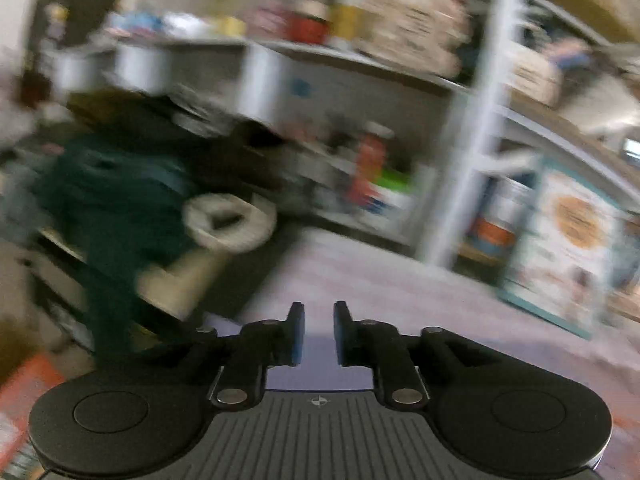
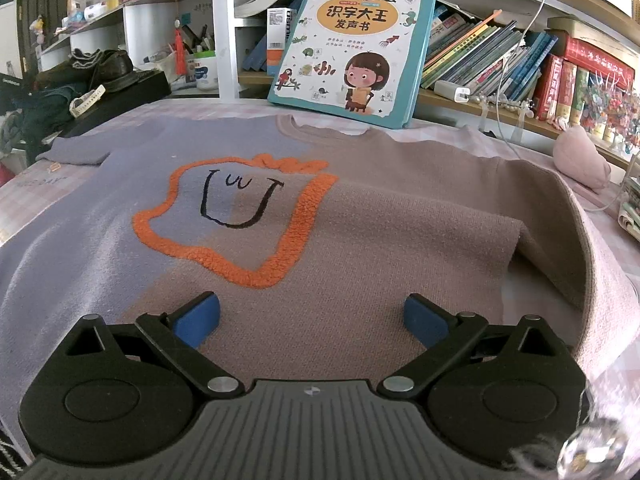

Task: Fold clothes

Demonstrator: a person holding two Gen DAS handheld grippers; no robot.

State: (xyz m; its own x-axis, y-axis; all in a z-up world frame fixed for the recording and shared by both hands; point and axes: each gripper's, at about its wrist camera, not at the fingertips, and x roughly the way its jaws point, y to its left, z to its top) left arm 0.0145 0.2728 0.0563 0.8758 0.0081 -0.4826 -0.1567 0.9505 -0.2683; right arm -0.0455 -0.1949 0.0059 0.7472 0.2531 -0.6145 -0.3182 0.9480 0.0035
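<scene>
A sweater, lilac on its left half and dusty pink on its right, lies flat on a pink checked bed cover. An orange fuzzy outline with a drawn smiling face marks the chest. The right sleeve is folded in across the body; the left sleeve lies spread outward. My right gripper hovers low over the hem, open wide, nothing between its blue pads. In the blurred left wrist view, my left gripper shows a narrow gap between its pads with nothing in it, over pale lilac cloth.
A teal picture book leans against the shelf behind the collar and shows as a teal picture book at the right in the left wrist view. Bookshelves line the back. A pink plush lies at right, dark shoes on a black box at left.
</scene>
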